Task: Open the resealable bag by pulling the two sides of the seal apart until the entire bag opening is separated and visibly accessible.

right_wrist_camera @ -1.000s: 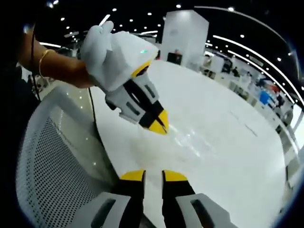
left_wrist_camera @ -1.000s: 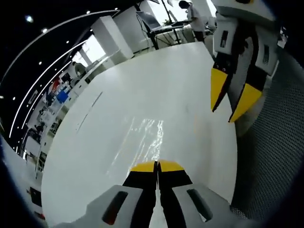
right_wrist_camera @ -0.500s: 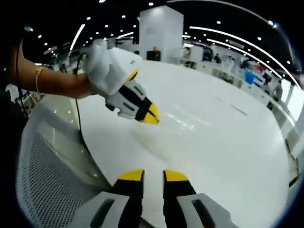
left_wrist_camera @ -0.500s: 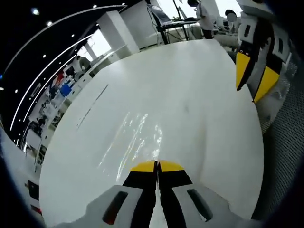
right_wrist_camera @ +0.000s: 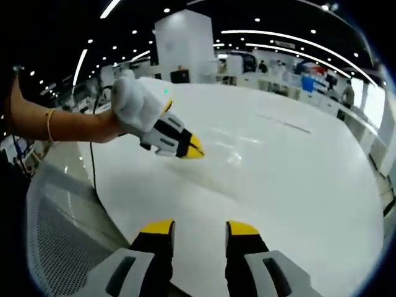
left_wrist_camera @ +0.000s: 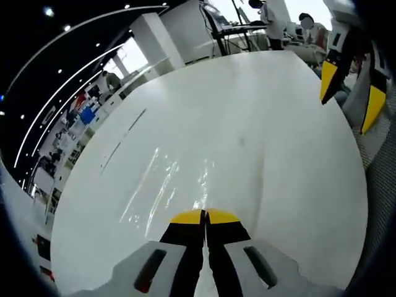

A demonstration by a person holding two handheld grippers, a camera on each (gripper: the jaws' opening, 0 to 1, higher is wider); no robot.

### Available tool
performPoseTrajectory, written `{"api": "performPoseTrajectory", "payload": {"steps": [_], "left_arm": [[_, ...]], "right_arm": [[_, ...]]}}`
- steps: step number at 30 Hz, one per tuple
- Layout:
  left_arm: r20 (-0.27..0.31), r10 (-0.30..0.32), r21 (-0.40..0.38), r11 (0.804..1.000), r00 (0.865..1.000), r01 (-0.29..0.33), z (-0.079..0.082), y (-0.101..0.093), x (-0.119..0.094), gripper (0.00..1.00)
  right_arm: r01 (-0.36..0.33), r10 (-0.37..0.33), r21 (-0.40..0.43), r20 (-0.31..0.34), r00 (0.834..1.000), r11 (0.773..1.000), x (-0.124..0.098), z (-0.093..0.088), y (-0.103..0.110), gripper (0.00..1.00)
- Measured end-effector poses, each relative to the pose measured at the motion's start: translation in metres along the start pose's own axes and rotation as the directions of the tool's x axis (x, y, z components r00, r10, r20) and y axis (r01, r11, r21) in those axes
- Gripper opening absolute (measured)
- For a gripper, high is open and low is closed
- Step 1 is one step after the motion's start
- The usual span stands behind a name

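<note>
Right tongs [right_wrist_camera: 198, 228] wider; bag [left_wrist_camera: 167, 185] lengthwise ahead.

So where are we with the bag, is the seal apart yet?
I can't tell that it is. The left gripper is shut on the near edge of the clear bag, which lies flat and glinting on the white table. The right gripper is open, holds nothing and sits near the table edge. Left: grip the other side and pull the opening apart.

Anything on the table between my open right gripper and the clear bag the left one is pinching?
Nothing: in the right gripper view, bare white round table lies between the right gripper and the clear plastic resealable bag at the left gripper.
</note>
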State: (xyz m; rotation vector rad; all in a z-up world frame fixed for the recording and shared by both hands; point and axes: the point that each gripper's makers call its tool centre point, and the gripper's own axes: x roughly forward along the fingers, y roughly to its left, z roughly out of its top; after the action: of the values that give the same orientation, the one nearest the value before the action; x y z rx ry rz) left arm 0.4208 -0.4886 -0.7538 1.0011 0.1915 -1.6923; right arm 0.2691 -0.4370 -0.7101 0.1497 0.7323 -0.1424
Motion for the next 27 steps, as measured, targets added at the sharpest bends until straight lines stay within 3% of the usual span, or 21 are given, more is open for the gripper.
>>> {"api": "performPoseTrajectory", "payload": {"steps": [5,10,16,18,19,24,27], "left_arm": [[0.008,-0.052,-0.019,0.998,0.999,0.052,0.001,-0.007,0.001,0.03],[0.004,-0.054,0.001,0.999,0.999,0.054,-0.004,-0.011,-0.007,0.22],[0.003,-0.04,-0.02,0.999,0.999,0.04,-0.013,-0.018,-0.026,0.27],[0.036,-0.035,-0.027,0.999,0.999,0.036,-0.011,-0.02,-0.035,0.29],[0.096,-0.024,-0.052,0.998,0.995,0.029,-0.003,-0.02,-0.04,0.31],[0.083,-0.015,-0.076,0.997,0.996,0.021,-0.01,-0.021,-0.058,0.37],[0.119,0.008,-0.141,0.99,0.993,0.009,-0.006,-0.019,-0.069,0.4]], "right_arm": [[0.001,-0.001,0.001,-0.003,1.0,1.0,-0.001,0.0,-0.001,0.31],[0.006,-0.006,0.014,0.009,1.0,1.0,-0.002,0.002,-0.001,0.31],[0.002,-0.002,0.009,0.019,1.0,1.0,-0.004,0.004,0.002,0.32],[0.001,-0.001,0.016,0.02,1.0,1.0,-0.004,0.003,0.003,0.32],[0.001,-0.002,0.021,0.018,1.0,1.0,-0.004,0.003,0.003,0.32],[0.0,-0.001,0.021,0.034,0.999,1.0,-0.005,0.006,0.004,0.32],[0.001,-0.002,0.026,0.046,0.999,1.0,-0.006,0.008,0.004,0.33]]}}
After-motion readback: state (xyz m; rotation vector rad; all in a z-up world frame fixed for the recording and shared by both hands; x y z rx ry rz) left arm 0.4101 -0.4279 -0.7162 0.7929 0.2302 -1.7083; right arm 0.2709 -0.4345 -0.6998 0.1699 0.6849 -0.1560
